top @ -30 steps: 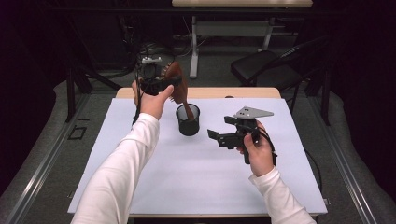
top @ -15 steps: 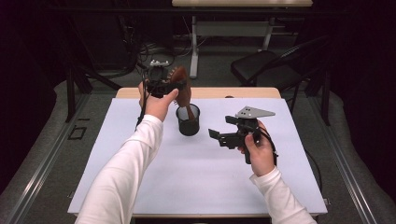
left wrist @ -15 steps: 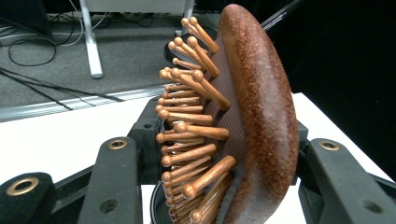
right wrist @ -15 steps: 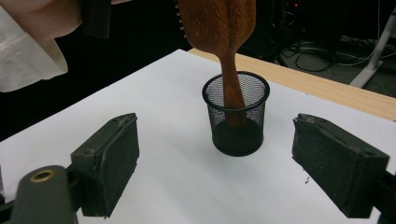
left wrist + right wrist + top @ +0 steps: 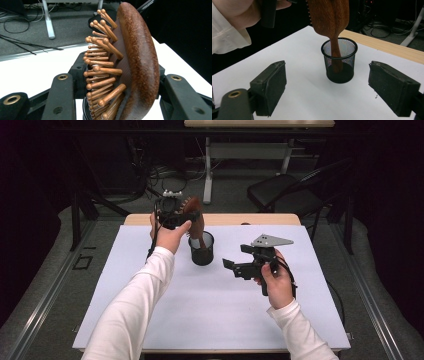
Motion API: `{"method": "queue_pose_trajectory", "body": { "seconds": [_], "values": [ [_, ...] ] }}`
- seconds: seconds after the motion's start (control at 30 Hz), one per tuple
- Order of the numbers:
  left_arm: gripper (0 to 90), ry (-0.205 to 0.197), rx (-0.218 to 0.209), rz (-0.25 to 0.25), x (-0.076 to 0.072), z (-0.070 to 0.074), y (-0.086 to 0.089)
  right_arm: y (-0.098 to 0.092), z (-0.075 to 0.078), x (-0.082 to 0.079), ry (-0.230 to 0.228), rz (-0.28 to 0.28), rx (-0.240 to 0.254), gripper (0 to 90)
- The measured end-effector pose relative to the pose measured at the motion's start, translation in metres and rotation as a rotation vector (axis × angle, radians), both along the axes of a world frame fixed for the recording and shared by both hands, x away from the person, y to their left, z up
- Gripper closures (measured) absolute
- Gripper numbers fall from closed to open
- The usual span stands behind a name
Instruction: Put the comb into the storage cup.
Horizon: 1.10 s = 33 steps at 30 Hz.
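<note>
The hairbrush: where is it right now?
High view, centre-left: the wooden hairbrush is clamped in the left gripper, handle down inside the black mesh cup.

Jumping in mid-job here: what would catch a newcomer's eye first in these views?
The wooden hairbrush with peg bristles, clamped in the left gripper at the table's far side, its handle already down inside the black mesh cup. The right gripper hovers open just right of the cup, over the white tabletop.

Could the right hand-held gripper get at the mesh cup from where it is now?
Probably yes. The right hand-held gripper has open jaws facing the mesh cup, with bare white tabletop between them. The hairbrush stands handle-down in the cup, above the cup's sides.
</note>
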<state>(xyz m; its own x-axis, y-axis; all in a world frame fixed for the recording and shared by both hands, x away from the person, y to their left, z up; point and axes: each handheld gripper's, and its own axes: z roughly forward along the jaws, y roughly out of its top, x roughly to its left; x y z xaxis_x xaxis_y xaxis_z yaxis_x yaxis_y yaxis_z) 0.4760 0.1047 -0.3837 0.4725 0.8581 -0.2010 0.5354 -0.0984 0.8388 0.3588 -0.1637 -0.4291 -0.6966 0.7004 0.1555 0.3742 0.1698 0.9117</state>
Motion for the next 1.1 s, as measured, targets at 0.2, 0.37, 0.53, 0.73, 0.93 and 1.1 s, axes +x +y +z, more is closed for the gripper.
{"method": "queue_pose_trajectory", "body": {
  "seconds": [0.2,0.37,0.53,0.73,0.93,1.1],
  "values": [
    [49.3,0.000,0.007,-0.001,0.001,-0.006,-0.002,0.000,0.000,0.000,0.002,-0.001,0.001,14.4],
    [49.3,0.003,0.006,0.000,0.001,-0.012,-0.002,-0.001,0.000,0.000,0.001,-0.001,0.001,14.4],
    [49.3,0.005,0.005,-0.002,0.001,-0.017,-0.003,0.001,-0.001,0.000,0.008,0.001,0.000,14.4],
    [49.3,0.004,-0.005,0.008,0.002,-0.023,-0.003,0.000,-0.001,0.000,0.007,0.000,0.001,14.4],
    [49.1,0.005,-0.017,0.010,0.002,-0.025,0.000,0.001,-0.002,0.000,0.007,0.002,-0.002,14.4],
    [48.8,0.013,-0.021,0.016,0.003,-0.025,0.002,0.001,-0.002,0.000,0.008,0.002,-0.003,14.4]
  ]
}}
